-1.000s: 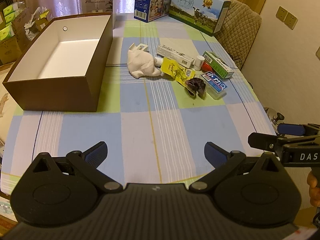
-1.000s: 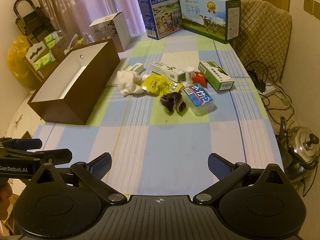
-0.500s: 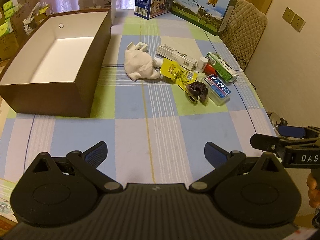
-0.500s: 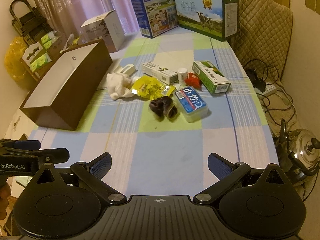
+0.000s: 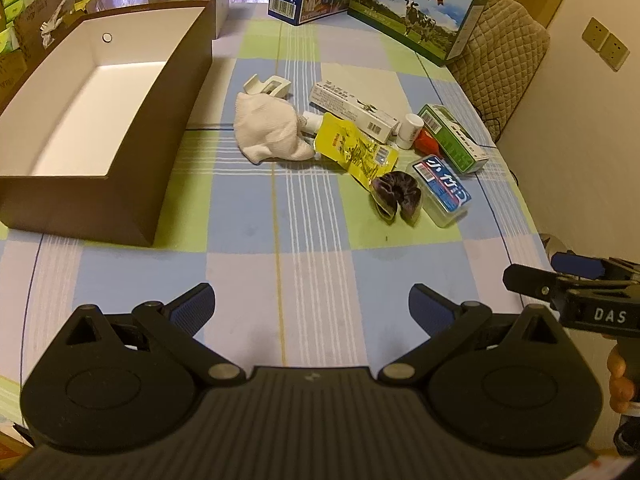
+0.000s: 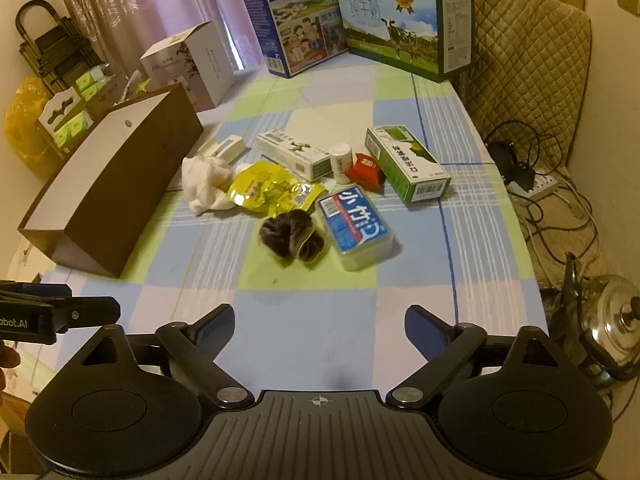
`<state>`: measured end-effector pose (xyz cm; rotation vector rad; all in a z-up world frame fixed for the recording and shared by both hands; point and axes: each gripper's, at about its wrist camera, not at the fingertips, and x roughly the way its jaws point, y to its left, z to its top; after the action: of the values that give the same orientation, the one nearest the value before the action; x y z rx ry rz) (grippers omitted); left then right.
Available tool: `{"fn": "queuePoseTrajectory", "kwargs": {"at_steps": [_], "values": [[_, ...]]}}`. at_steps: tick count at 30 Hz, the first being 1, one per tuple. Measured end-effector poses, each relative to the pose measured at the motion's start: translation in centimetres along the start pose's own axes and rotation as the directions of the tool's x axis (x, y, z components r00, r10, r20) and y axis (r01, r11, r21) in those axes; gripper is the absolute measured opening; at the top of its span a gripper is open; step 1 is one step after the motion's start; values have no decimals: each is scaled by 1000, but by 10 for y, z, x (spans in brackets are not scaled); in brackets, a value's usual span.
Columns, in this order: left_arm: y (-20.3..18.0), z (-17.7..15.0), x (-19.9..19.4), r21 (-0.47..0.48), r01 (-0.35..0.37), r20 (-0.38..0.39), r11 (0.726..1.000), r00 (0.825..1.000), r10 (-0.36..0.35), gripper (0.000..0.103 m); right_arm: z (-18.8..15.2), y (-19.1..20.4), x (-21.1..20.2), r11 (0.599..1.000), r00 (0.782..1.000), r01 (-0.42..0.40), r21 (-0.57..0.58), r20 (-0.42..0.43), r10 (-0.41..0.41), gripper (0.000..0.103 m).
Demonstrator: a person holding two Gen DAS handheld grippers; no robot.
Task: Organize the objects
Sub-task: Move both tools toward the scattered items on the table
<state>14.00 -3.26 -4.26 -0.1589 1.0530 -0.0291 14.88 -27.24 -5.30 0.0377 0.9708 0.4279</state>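
Brown box [image 5: 132,200] (white inside), open top.

Both grippers look alike: left gripper [image 5: 311,304] & right gripper [image 6: 319,326] are matte black plastic w/ a ribbed centre plate, two round discs at the sides, silver pivot screws, and angled link arms ending in blue textured fingertips [image 5: 192,307]. Small crosshair mark sits mid-plate behind the right tongs; white "DAS" lettering on the right unit's side, "obot.AI" on the left's. Bare skin of a hand [image 5: 619,376] shows behind, no sleeve visible.
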Motion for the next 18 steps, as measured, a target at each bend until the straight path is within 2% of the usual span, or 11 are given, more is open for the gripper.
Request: {"fn": "queuePoseTrajectory", "kwargs": {"at_steps": [6,18], "values": [[-4,12,15,6,-8,2,1000,1000,8,102,10,-15,19,999,1000,-2,-51,30,4,76],[-6,33,54,-24,-38,1,999,999,38,102,29,-41,67,995,1000,-20,-99,21,22,72]]}}
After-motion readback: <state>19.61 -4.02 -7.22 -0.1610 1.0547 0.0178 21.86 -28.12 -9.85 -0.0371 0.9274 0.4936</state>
